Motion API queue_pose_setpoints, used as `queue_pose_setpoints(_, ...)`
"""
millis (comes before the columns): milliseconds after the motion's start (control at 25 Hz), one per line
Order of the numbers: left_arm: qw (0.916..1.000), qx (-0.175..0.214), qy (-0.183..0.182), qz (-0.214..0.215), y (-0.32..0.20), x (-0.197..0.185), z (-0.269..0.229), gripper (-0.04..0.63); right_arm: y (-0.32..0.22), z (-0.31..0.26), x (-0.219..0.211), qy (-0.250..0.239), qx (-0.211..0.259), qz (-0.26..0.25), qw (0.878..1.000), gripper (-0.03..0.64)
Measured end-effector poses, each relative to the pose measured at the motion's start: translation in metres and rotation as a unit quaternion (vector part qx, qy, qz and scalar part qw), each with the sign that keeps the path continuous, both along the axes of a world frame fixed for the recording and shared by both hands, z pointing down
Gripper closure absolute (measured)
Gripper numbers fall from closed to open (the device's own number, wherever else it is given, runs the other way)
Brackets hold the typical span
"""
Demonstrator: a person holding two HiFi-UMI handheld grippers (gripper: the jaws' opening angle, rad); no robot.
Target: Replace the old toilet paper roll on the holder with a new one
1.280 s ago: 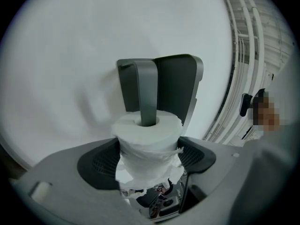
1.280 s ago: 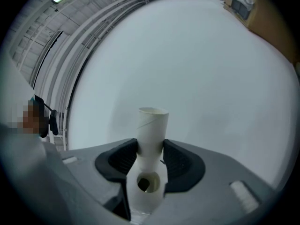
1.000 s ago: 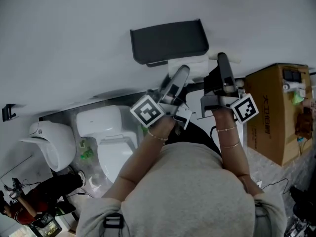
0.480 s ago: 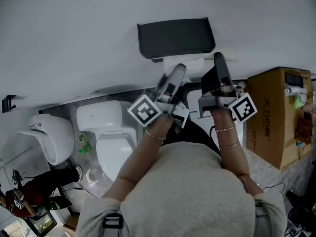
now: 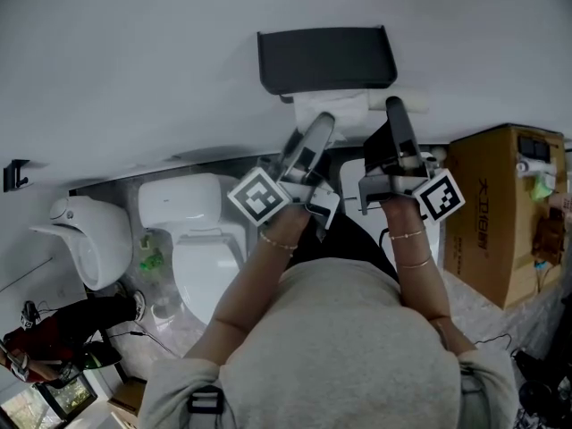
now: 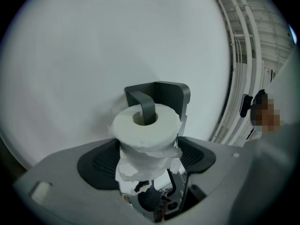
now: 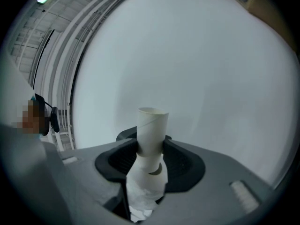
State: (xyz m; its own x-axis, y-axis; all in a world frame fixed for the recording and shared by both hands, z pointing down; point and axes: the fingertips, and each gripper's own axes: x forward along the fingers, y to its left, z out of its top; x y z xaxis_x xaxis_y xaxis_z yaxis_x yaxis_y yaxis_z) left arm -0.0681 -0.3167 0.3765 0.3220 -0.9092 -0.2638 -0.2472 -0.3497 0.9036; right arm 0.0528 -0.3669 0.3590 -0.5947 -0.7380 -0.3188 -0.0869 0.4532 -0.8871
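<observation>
A dark grey paper holder [image 5: 326,59] hangs on the white wall. My left gripper [image 5: 320,125] is shut on a new white toilet paper roll [image 5: 331,107] right under the holder. In the left gripper view the holder's arm [image 6: 145,109] reaches into the core of the roll [image 6: 145,128], which sits between the jaws of the left gripper [image 6: 147,154]. My right gripper [image 5: 396,107], just right of the holder, is shut on the old cardboard tube [image 7: 152,128]. The tube stands upright in the right gripper [image 7: 151,159], with a scrap of paper [image 7: 145,189] below it.
A white toilet [image 5: 192,231] stands on the floor at the lower left, with a rounded white fixture [image 5: 85,239] beside it. A brown cardboard box [image 5: 505,204] stands at the right. A person in red [image 5: 54,338] is at the far lower left.
The holder has shifted right and up in the head view. The new roll in the left gripper now sits more squarely under it. The right gripper keeps its hold on the tube.
</observation>
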Motion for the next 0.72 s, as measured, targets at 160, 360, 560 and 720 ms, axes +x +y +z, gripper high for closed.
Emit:
queue_pose_setpoints(160,1.0,0.006,0.002,-0.005,0.019,-0.007,-0.005,0.202,0.016,-0.003,-0.005,0.0,0.001,-0.002,1.0,0.437)
queue_pose_setpoints(360,0.9997,0.019,-0.005,-0.015,0.046,-0.003,-0.013,0.202,0.041,-0.009,0.006,-0.002,0.01,-0.003,1.0,0.437)
queue_pose_setpoints(560,0.9995,0.02,-0.006,-0.024,0.043,-0.008,-0.008,0.202,0.038,-0.004,0.011,-0.002,0.012,-0.001,1.0,0.439)
queue_pose_setpoints(720,0.9993,0.013,-0.009,-0.033,0.05,-0.011,-0.004,0.202,0.043,-0.007,0.015,0.004,0.025,-0.002,1.0,0.439)
